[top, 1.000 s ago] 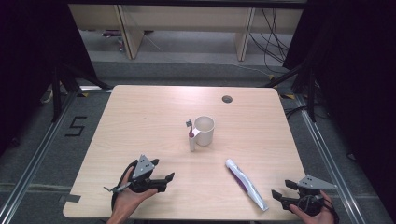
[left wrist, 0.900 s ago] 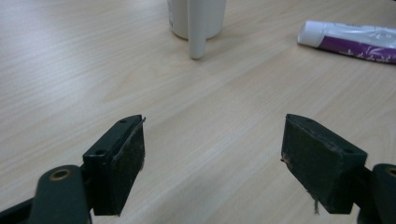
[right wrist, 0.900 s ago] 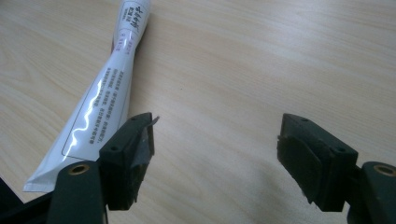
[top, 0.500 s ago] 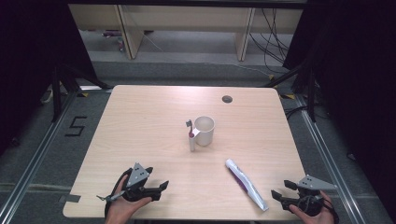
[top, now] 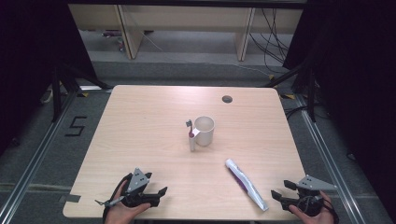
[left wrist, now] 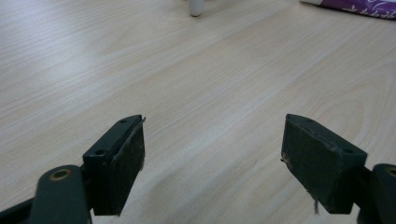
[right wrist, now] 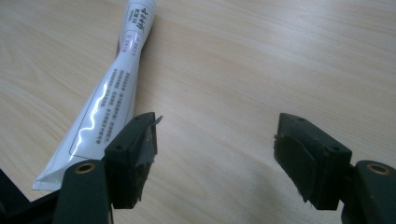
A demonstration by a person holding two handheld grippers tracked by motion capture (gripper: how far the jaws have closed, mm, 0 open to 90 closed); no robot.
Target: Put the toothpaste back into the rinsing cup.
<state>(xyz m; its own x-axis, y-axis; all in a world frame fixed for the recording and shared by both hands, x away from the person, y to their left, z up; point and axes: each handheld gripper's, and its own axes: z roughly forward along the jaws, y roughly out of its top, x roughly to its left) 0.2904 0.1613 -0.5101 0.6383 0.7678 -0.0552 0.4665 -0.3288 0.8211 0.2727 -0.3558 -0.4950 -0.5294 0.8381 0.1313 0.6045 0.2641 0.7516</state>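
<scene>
At the counter's [top: 140, 121] near edge we hold both grippers, left [top: 156, 194] and right [top: 280, 196], spread and empty; tube [top: 246, 183] just beside the right, mug [top: 204, 130] mid-counter; no grasp begun, probably tube next

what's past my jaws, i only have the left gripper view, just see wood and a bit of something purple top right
Observer: That purple bit is a toothpaste tube lying flat on the table, near the front edge on the right side.
Operator: anything else on the table
Observer: A white mug stands near the middle, with a toothbrush upright against its left side.
Operator: where's the other gripper
Observer: The right gripper is at the front right corner, jaws open, with the tube's flat end just beside its left jaw.
Operator: is it touching the tube
Observer: In the right gripper view the tube lies outside the jaws, not between them; I cannot tell if it touches.
</scene>
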